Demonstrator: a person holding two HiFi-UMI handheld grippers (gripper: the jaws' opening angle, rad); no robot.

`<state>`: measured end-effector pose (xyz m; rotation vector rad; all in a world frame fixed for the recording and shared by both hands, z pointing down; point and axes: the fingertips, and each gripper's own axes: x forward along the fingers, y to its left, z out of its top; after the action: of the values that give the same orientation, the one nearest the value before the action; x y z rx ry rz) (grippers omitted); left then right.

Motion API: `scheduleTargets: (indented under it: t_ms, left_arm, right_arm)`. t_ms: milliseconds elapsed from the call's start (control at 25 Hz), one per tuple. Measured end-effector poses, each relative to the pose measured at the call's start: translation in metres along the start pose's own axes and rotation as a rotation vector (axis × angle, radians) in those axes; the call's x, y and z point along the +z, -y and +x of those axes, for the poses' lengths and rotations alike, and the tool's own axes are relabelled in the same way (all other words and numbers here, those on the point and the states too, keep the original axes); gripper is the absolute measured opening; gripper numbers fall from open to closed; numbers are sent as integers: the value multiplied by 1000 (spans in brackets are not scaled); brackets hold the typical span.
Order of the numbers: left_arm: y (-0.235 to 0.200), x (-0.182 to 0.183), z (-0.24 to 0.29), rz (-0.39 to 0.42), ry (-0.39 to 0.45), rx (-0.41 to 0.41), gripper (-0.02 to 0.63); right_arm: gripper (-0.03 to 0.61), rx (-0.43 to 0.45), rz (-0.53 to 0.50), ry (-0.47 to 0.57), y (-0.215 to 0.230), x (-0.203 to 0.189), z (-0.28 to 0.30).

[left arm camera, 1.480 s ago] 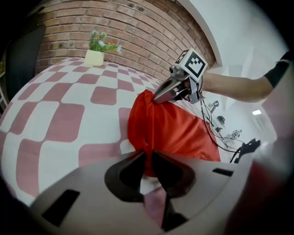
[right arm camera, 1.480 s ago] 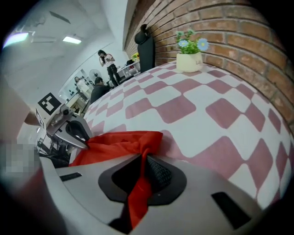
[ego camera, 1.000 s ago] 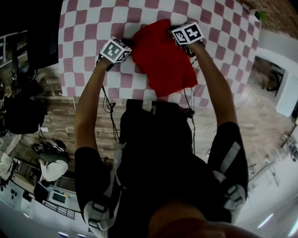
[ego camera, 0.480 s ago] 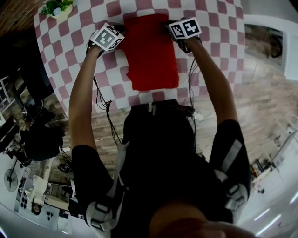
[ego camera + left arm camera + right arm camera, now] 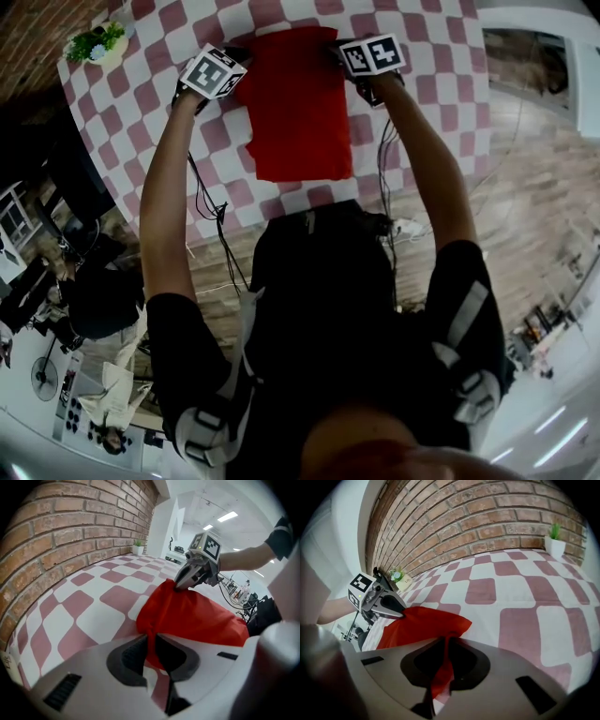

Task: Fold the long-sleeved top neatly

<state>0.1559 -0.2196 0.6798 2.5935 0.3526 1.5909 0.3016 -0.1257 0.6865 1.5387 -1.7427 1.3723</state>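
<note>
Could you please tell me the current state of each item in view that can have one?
Red top: folded to a narrow panel, both far corners gripped.
Left gripper: shut on one corner of the top.
Right gripper: shut on the other corner.
Checkered table: partly covered by the top.
Potted plant: upright near the table's edge.

1 red top, 2 grippers, 1 checked table, 2 potted plants
</note>
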Motion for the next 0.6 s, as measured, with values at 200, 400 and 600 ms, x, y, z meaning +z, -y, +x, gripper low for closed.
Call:
scheduleTargets:
  t_ms: [200, 400, 600]
  left_arm:
    - [-1, 0, 1, -50, 32, 10, 55]
    - [-1, -2, 0, -139, 60, 21, 65]
    - [-7, 0, -21, -218, 117, 117, 160]
  right_arm:
    - [29, -4, 4, 10, 1, 2, 1]
    - [31, -45, 9, 28, 1, 1, 0]
    - [114, -113, 5, 102, 3, 9, -13]
